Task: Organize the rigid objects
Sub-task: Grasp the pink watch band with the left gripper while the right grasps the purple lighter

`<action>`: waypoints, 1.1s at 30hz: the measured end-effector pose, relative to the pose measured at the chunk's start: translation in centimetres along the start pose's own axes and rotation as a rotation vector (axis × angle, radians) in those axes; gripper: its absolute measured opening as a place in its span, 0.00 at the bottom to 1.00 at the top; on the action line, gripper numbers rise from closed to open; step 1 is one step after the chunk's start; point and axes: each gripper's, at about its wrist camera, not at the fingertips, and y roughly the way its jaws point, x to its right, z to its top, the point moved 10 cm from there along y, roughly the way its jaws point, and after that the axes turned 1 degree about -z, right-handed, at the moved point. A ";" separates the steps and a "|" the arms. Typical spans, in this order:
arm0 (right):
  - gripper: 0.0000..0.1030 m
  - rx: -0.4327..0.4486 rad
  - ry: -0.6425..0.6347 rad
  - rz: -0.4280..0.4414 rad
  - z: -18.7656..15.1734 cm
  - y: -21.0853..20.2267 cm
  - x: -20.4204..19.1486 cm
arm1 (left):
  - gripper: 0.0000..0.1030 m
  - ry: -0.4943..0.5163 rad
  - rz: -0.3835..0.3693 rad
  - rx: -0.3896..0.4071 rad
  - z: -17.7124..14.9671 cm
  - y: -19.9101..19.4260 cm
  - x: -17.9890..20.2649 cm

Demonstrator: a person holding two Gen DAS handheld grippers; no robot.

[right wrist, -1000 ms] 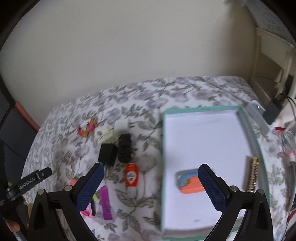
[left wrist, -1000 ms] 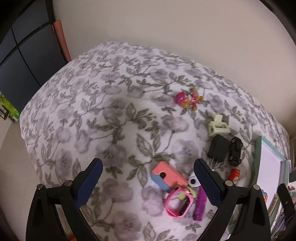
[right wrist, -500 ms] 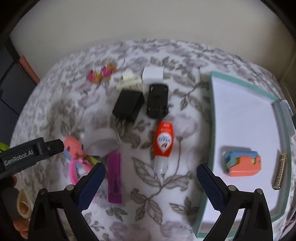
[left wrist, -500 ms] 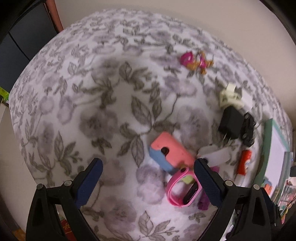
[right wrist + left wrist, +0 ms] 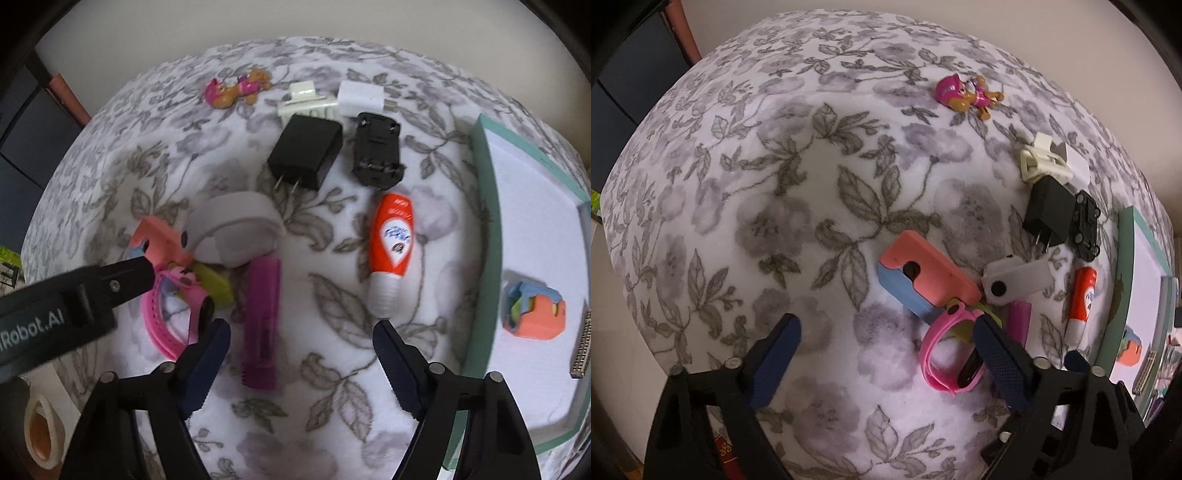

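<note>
Rigid objects lie scattered on the floral cloth (image 5: 325, 406), awaiting transfer to the tray (image 5: 484, 236) at 3 o'clock. The right gripper (image 5: 301, 360) points steeply down, jaws closing, empty, between the purple comb (image 5: 262, 325) and orange tube (image 5: 392, 243). The left gripper (image 5: 886, 350), also closing empty, hovers beside the pink watch (image 5: 945, 354).

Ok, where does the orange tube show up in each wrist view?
Left wrist: the orange tube lies at the right edge, just left of the tray.
Right wrist: the tube lies right of centre, cap toward the camera, between the purple comb and the tray.
Shared landmark: the black charger, lying further away than the tube.
</note>
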 end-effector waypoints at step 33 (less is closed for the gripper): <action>0.21 -0.039 0.036 -0.024 -2.6 -0.3 2.7 | 0.32 0.136 0.066 -0.076 -2.3 3.5 3.6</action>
